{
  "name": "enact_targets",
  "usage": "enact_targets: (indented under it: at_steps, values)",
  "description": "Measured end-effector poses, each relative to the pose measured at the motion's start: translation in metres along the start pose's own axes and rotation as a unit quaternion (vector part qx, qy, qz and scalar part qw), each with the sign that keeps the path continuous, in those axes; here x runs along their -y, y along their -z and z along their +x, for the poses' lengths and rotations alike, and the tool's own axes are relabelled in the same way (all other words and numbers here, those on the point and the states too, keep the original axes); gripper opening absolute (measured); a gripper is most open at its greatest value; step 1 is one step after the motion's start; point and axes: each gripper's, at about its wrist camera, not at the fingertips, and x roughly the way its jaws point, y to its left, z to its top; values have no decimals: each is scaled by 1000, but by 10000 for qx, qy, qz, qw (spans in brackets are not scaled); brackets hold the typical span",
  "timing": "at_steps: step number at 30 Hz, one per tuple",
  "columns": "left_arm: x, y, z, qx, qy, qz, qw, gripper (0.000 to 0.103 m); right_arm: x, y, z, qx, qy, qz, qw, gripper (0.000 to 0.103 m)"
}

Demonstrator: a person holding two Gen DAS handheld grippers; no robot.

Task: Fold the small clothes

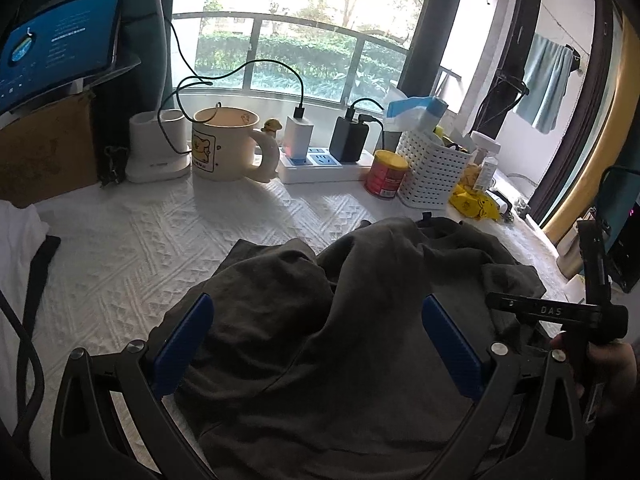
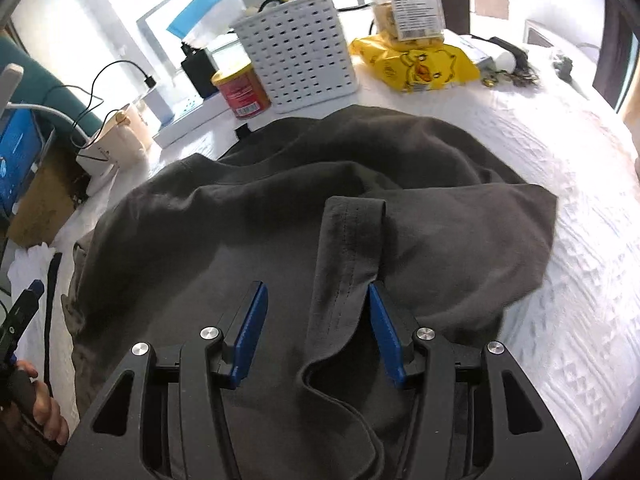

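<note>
A dark grey garment (image 1: 320,320) lies crumpled on the white textured tablecloth (image 1: 120,248). My left gripper (image 1: 318,308) is open wide, its blue pads on either side of a raised fold near the garment's front. In the right wrist view the same garment (image 2: 280,200) spreads across the cloth (image 2: 580,240). My right gripper (image 2: 318,300) is open, with a folded hem strip (image 2: 348,248) lying between its blue pads, not clamped. The right gripper's black frame (image 1: 596,304) shows at the right edge of the left wrist view.
Along the far edge stand a cream mug (image 1: 224,144), a power strip with chargers (image 1: 320,160), a red can (image 1: 386,174), a white perforated basket (image 1: 432,168) and a yellow packet (image 2: 420,64). A white cloth (image 1: 16,240) lies at left. A tablet (image 1: 56,48) stands at back left.
</note>
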Motion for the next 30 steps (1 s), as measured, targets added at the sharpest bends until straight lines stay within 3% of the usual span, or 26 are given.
enact_targets:
  at_steps: [7,12,17,27,30]
  values:
    - [1,1,-12,118,37,-4,9999,103,-38,13,-9,-19,-575,-503,9971,55]
    - [3,6,-24,215,116,-30,9997,103,-30,28,-44,377,62,-627,9973,55]
    - [12,14,-33,239,272,73,9993,103,7,55,-50,149,258,-95,9995,55]
    - [31,22,-51,309,296,304,9986,103,-23,98,-48,-36,-389,-301,9988,55]
    - [34,22,-54,329,260,310,9986,103,-35,102,-51,-11,-394,-564,9976,55]
